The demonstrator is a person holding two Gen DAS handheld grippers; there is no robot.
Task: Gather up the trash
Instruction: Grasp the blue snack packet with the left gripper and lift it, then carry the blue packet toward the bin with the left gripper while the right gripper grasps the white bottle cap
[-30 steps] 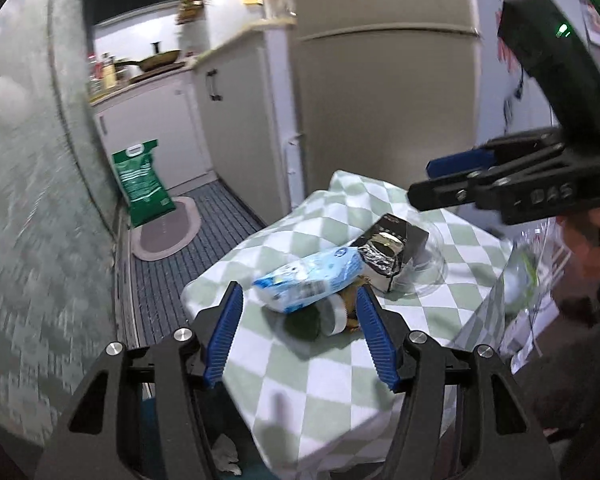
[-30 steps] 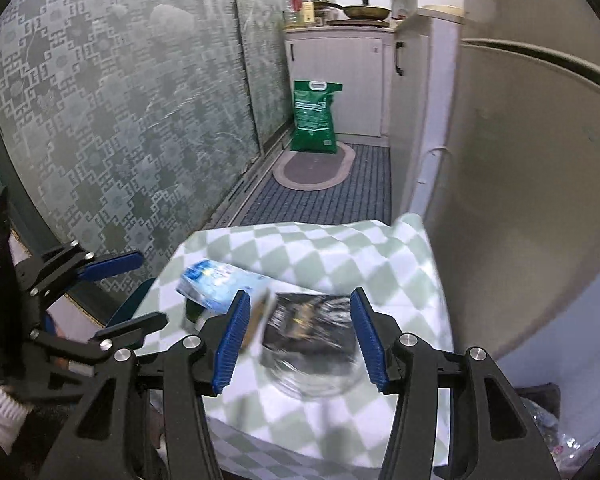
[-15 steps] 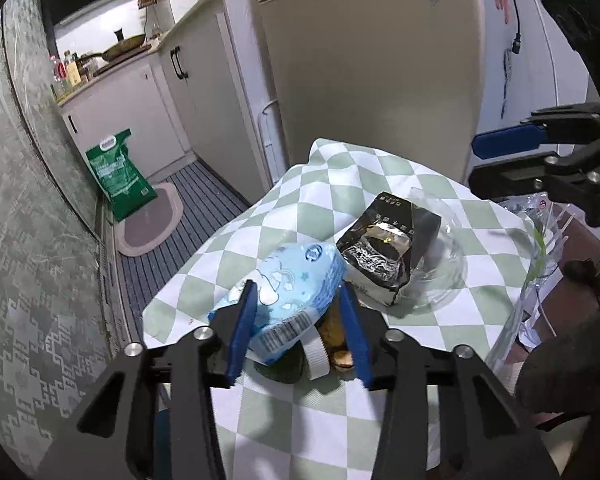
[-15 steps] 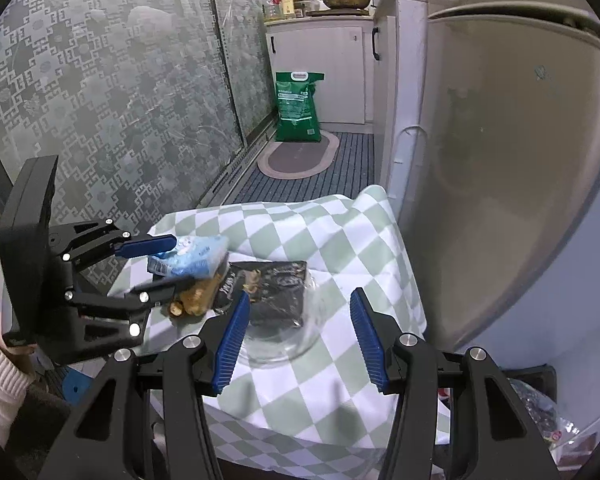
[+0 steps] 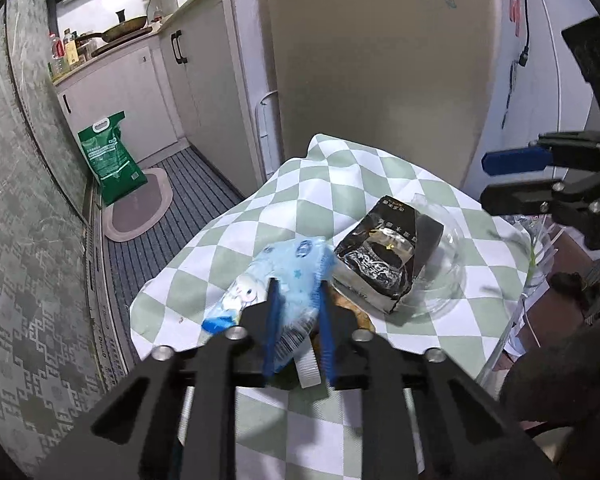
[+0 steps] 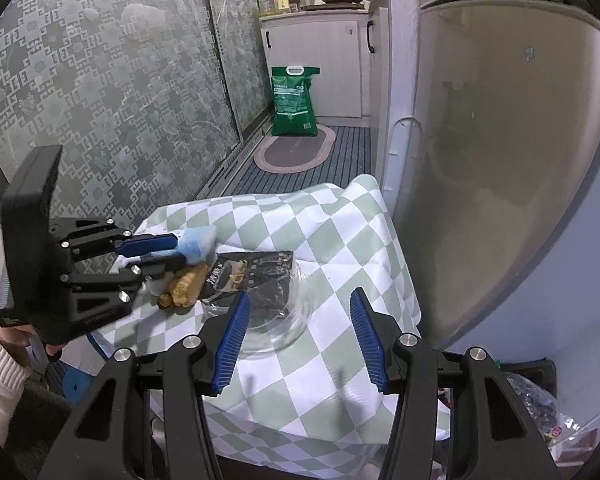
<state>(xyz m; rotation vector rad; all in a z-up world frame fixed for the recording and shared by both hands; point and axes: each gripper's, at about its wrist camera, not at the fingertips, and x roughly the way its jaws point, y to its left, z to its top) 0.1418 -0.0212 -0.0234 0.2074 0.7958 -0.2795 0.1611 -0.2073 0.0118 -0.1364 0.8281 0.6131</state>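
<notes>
A light blue snack packet point(image 5: 288, 256) lies at the near left of a small table under a green-and-white checked cloth point(image 5: 340, 168). My left gripper point(image 5: 298, 282) is closing on it, and its pads squeeze the packet's near end; the right wrist view shows the same grip point(image 6: 179, 249). Under the packet sits a brown scrap point(image 6: 186, 284). A black foil packet point(image 5: 384, 256) rests in a clear plastic bowl point(image 6: 292, 320). My right gripper point(image 6: 299, 294) hovers open above that bowl, holding nothing.
A tall beige fridge point(image 5: 380, 80) stands right behind the table. On the floor beyond are a green sack point(image 6: 294, 100) and an oval mat point(image 6: 294, 150). A patterned glass door point(image 6: 100, 100) runs along the left. A clear bag of rubbish point(image 6: 540, 408) hangs at the table's right.
My left gripper came forward over the blue packet and its jaws narrowed from wide apart to pinching it. The right gripper drifted a little closer to the bowl, still open.
</notes>
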